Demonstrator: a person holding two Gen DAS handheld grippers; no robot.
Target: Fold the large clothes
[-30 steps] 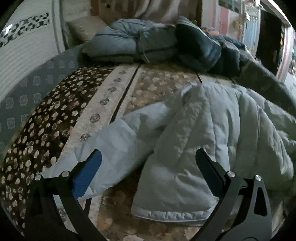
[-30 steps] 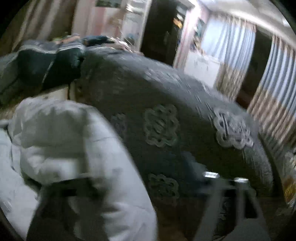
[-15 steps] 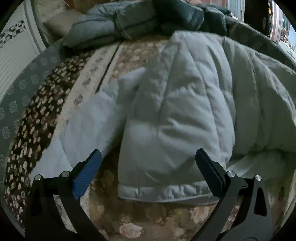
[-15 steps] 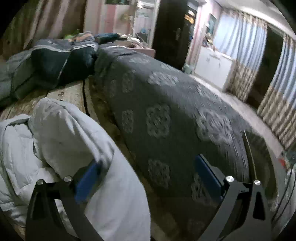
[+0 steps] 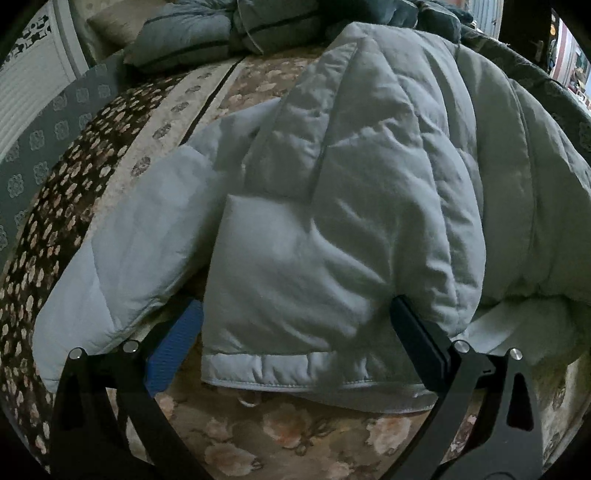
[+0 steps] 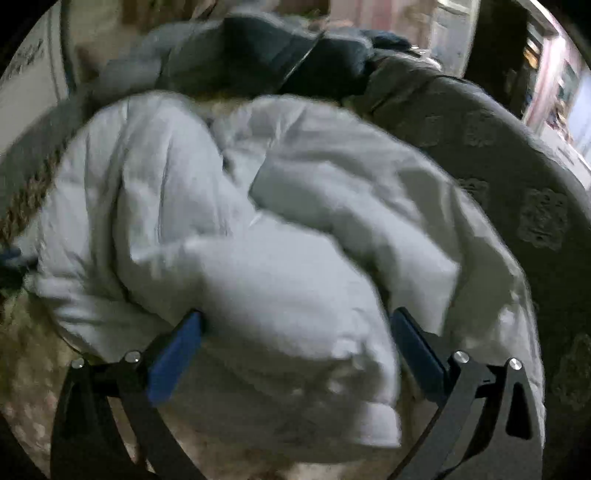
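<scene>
— Looking down along my left claw (image 5: 295, 332), what do you make of it?

— Its two fingers are spread wide, one on each side of the hem of the pale grey puffer jacket (image 5: 332, 229). Nothing is pinched between them.

— Right, I have no hold there. The jacket lies bunched on the bed (image 5: 295, 435), its hem toward the near edge, one sleeve (image 5: 129, 258) flopped out toward the left side over the flowered bedspread.

— And your right claw (image 6: 295, 339)?

— Also spread wide. A padded fold of the same jacket (image 6: 280, 295) bulges between the fingers, but that view is blurred, so I cannot tell whether the pads touch the cloth. They are not closed on it.

— What lies past the jacket?

— Toward the far end of the bed, a heap of dark blue-grey bedding (image 5: 229, 29). Along the right side, a dark grey blanket with medallion patterns (image 6: 535, 214), just beside the jacket.
</scene>
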